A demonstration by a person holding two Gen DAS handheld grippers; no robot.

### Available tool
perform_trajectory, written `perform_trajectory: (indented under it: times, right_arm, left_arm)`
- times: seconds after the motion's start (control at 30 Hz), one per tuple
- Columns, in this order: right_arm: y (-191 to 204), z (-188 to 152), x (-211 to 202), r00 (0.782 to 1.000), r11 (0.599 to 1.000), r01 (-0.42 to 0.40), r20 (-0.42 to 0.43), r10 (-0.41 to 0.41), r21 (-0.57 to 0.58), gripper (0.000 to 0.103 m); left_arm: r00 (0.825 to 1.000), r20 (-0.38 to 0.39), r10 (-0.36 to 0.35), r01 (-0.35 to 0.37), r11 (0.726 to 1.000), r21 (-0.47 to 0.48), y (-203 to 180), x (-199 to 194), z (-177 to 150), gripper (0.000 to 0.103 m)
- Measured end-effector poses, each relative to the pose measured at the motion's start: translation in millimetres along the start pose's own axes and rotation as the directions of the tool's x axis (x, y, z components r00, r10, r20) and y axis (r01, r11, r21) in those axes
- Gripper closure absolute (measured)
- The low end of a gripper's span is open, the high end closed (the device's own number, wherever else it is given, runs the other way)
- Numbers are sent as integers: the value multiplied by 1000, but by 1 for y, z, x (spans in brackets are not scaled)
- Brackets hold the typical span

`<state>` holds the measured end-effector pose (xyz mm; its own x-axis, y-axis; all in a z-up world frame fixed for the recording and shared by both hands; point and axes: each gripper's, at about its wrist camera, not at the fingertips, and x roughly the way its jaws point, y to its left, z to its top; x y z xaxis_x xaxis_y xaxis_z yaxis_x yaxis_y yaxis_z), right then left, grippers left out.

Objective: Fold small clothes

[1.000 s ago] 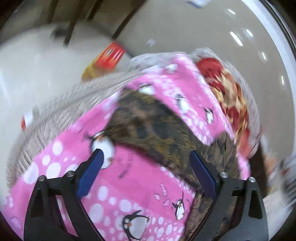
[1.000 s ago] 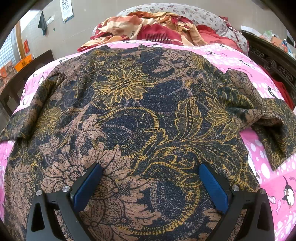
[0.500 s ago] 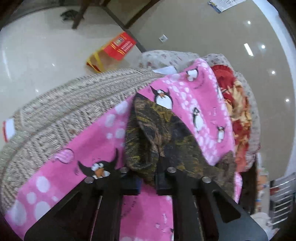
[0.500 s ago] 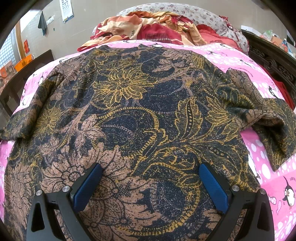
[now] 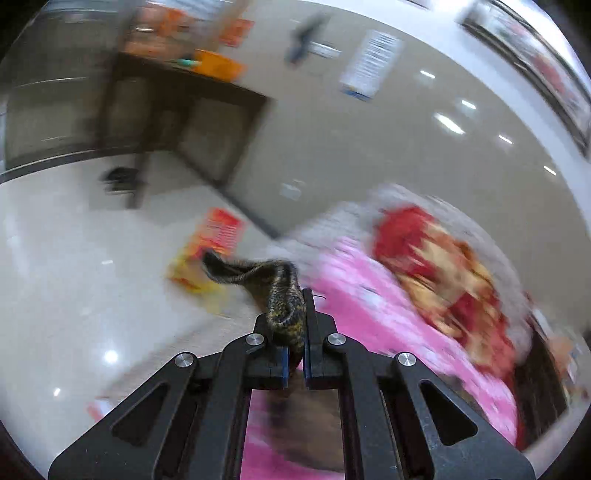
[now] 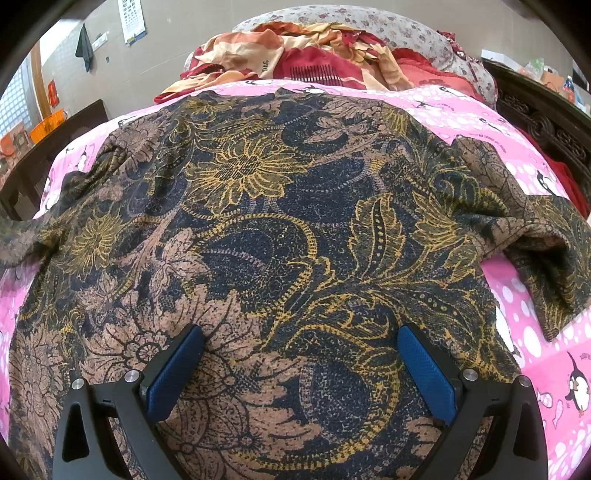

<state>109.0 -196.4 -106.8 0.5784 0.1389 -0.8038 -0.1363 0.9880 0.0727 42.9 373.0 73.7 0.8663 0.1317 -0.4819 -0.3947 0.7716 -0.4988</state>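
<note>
A dark batik shirt [image 6: 280, 236] with gold and brown flowers lies spread flat on a pink penguin-print bedsheet [image 6: 532, 325]. My right gripper [image 6: 299, 343] stands open low over the shirt's near part, its blue pads wide apart with cloth beneath them. In the left wrist view my left gripper [image 5: 295, 310] is shut on a bunched end of the shirt [image 5: 284, 295], lifted above the bed; a loose flap of it sticks out to the left. The shirt's left sleeve [image 6: 22, 236] reaches off the left edge in the right wrist view.
A crumpled red and cream blanket [image 6: 295, 55] and a floral pillow [image 6: 369, 22] lie at the head of the bed. A dark carved bed frame [image 6: 546, 122] runs along the right. Left of the bed are shiny floor [image 5: 74, 295], an orange-red stool [image 5: 218, 236] and a dark table [image 5: 177, 110].
My left gripper went from wide open to shut on the shirt's end, then rose, lifting the cloth off the bed. In the right wrist view the left sleeve is pulled outward; the right gripper stayed put.
</note>
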Motion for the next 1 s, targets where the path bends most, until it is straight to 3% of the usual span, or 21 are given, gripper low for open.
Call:
perform_trajectory:
  times: [0.07,0.13,0.23,0.3,0.37,0.5,0.57,0.63,0.7,0.77,0.87,0.9,0.93,0.97,1.0]
  right_arm:
    - [0,0,0,1000,1000,-1,1,1,0,0]
    - [0,0,0,1000,1000,-3,1,3,1,0]
    - [0,0,0,1000,1000,-2,1,2,1,0]
    - [0,0,0,1000,1000,-2,1,2,1,0]
    - [0,0,0,1000,1000,-1,2,1,1,0]
    - [0,0,0,1000,1000,0,0,0,4,0]
    - [1,2,-4,1000,1000,-4,-8,4,8,1]
    - [0,10,-16,999,998,-47,19,46,39,6]
    - [2,26,-30,989,990,-118,98,110,74,6]
    - [12,45,-34,974,980,-187,140,176,71,6]
    - [35,68,-20,927,935,-354,142,348,17,14]
    - [44,74,-12,911,918,-397,123,394,-2,18]
    - [53,80,2,891,895,-446,89,444,-4,29]
    - [60,85,15,877,878,-478,62,477,8,42]
    - [64,87,23,867,868,-496,48,495,15,45]
  left_arm:
    - [994,-57,-99,102,993,67,-42,14,-20,99]
    - [967,-140,-210,229,964,133,-96,33,-51,99]
    - [907,-281,-313,379,898,223,-178,62,-121,99]
    - [881,-358,-311,418,865,278,-216,80,-167,99]
    - [872,-418,-256,414,841,348,-242,105,-213,99]
    - [844,-520,-134,393,814,428,-249,135,-278,97]
    - [823,-555,-118,408,804,433,-242,131,-293,89]
    - [820,-555,-139,435,782,447,-235,114,-299,68]
    - [826,-539,-165,455,760,464,-222,91,-295,57]
    - [834,-522,-178,457,752,474,-206,75,-289,56]
    - [878,-466,-111,384,745,546,-193,74,-289,55]
    - [890,-451,-62,341,747,570,-178,77,-292,55]
    - [884,-467,-30,322,764,560,-166,83,-295,56]
    - [869,-494,-37,329,788,521,-160,88,-294,56]
    - [873,-480,-86,339,815,470,-153,83,-285,55]
